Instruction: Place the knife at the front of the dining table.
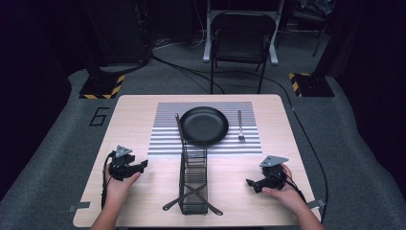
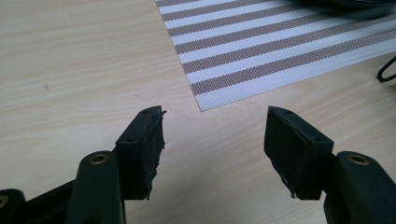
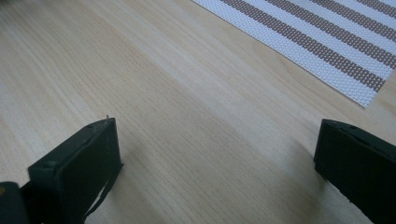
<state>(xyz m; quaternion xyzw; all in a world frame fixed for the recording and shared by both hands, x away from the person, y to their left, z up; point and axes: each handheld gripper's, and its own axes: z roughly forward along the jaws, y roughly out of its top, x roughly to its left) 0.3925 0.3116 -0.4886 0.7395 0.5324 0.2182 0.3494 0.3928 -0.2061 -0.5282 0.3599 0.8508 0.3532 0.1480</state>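
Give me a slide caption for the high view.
Two hand-held grippers flank a black wire caddy; black plate on striped placemat.

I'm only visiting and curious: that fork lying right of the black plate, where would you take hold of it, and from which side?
Probably the fork is best gripped mid-handle, from straight above, with the jaws across its narrow width. It lies flat on the striped placemat, tines toward the person, handle pointing away. The right gripper, with open jaws, is on the fork's side of the wire caddy.
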